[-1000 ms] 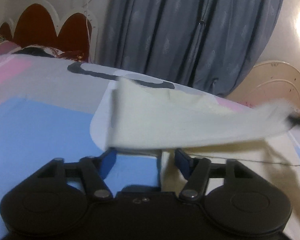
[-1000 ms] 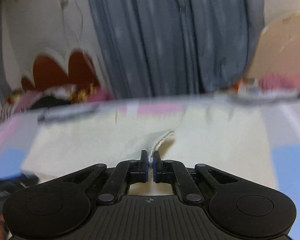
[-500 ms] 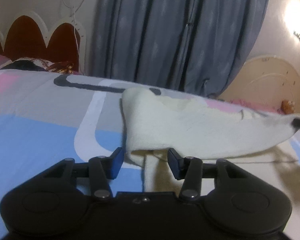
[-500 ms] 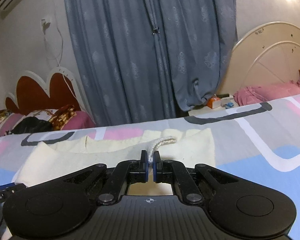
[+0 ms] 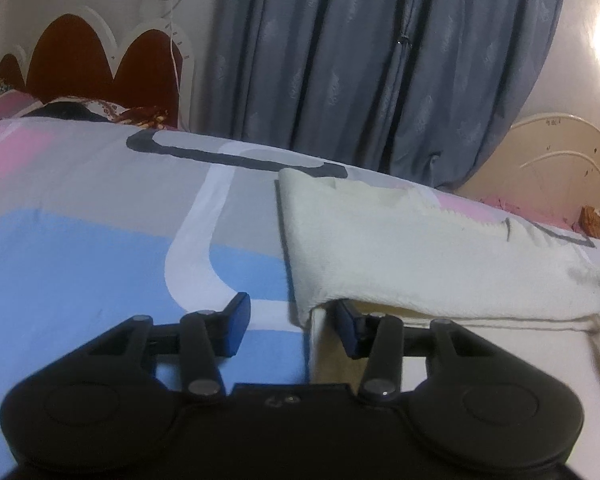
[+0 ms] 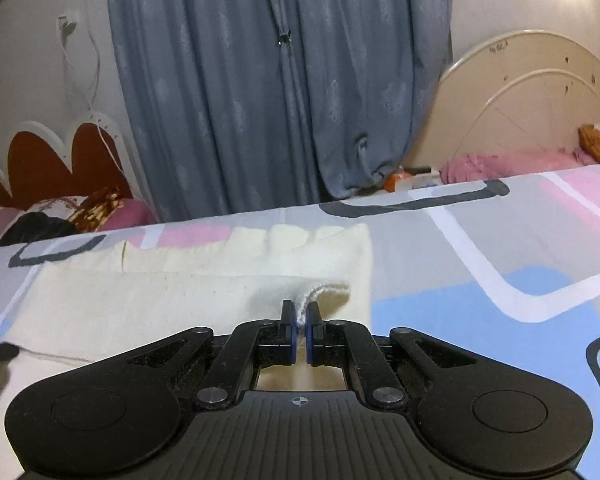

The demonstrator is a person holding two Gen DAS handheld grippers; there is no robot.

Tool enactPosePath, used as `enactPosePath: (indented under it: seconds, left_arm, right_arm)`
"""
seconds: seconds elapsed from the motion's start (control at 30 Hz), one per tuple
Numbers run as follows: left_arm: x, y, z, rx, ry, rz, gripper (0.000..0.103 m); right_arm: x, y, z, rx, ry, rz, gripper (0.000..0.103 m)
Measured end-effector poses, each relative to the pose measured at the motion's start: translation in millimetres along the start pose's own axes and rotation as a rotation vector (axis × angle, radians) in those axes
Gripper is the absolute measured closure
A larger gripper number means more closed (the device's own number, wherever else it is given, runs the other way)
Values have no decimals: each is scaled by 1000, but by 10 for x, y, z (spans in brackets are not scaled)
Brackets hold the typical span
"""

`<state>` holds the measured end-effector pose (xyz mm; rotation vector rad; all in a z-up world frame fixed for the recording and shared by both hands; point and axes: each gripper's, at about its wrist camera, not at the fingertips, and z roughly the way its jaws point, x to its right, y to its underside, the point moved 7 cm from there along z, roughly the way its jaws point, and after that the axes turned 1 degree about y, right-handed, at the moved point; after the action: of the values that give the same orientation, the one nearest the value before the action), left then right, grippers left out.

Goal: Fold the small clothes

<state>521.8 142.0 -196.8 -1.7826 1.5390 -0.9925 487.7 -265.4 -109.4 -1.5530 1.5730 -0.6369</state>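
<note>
Right wrist view: your right gripper [image 6: 300, 326] has its jaws pinched tight on a corner of the cream garment [image 6: 188, 304], which lies on the patterned bedsheet [image 6: 480, 248] in front of the grey curtain [image 6: 276, 80]. Your left gripper [image 5: 290, 320] stands partly open at the garment's near left corner, the fold's edge between its fingers, unpressed.

The right tongs [image 6: 301, 322] carry the cream cloth's [image 5: 420, 256] corner lower, folding it over toward the bed [image 5: 80, 240]; the left tongs [image 5: 292, 320] narrow slightly around its edge.
</note>
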Motion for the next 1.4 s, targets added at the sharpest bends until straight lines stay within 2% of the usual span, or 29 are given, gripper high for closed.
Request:
enactPosePath:
  seconds: [0.13, 0.37, 0.43, 0.47, 0.5, 0.53, 0.57, 0.6, 0.67, 0.77, 0.83, 0.87, 0.93, 0.97, 1.07, 1.13, 1.2, 1.27, 1.33, 1.37, 1.4]
  left_arm:
    - [-4, 4, 15, -4, -2, 6, 57]
    - [1, 14, 9, -11, -10, 38, 55]
    - [24, 18, -18, -31, 1, 67, 45]
    - [19, 7, -87, -33, -3, 85, 44]
    - [6, -21, -185, -12, -10, 91, 42]
    - [24, -77, -345, 46, 5, 100, 37]
    - [86, -133, -444, 90, 25, 118, 32]
    - [175, -178, -477, 109, 43, 140, 28]
    - [436, -232, -366, 98, 93, 194, 27]
    - [656, -177, -35, 28, 137, 204, 28]
    - [558, -41, 151, -49, 123, 207, 30]
    - [504, -29, 117, -29, 120, 222, 28]
    - [375, -61, 45, -25, 89, 224, 29]
    - [344, -101, 20, -4, 88, 208, 29]
    - [478, -292, 82, 41, 135, 190, 28]
    - [667, -443, 229, 47, 163, 216, 27]
    - [746, -546, 443, 32, 164, 222, 26]
    - [693, -622, 672, 14, 142, 197, 26]
    - [532, -604, 896, -36, 101, 169, 27]
    - [416, -587, 955, -40, 103, 137, 27]
    - [348, -596, 909, -28, 135, 102, 27]
  right_arm:
    - [28, -34, -95, 32, -3, 5, 100]
    - [109, 136, 34, -43, 5, 6, 100]
    - [105, 215, 64, -75, 16, -18, 100]
    - [112, 237, 66, -86, 23, -32, 100]
    - [135, 220, 24, -68, 50, -39, 99]
    - [166, 181, -53, -38, 88, -44, 97]
    - [171, 130, -141, 0, 100, -44, 91]
    - [146, 72, -210, 28, 61, -30, 90]
    - [-37, 47, -157, 2, -35, -10, 90]
    - [-447, 234, 94, -85, -131, -86, 90]
    - [-490, 362, 201, -106, -105, -140, 90]
    - [-382, 354, 202, -89, -73, -116, 91]
    - [-20, 300, 163, -58, 49, -38, 91]
    - [77, 260, 141, -42, 68, -27, 91]
    - [-6, 127, 187, 10, 20, -14, 91]
    - [-235, 69, 358, -5, -45, -3, 91]
    - [-476, 24, 503, -1, -87, -49, 91]
    - [-702, -7, 686, -7, -133, -68, 91]
    - [-860, 14, 859, -28, -157, -95, 91]
    - [-890, 41, 938, -40, -151, -115, 91]
    - [-868, 66, 999, -44, -139, -125, 91]
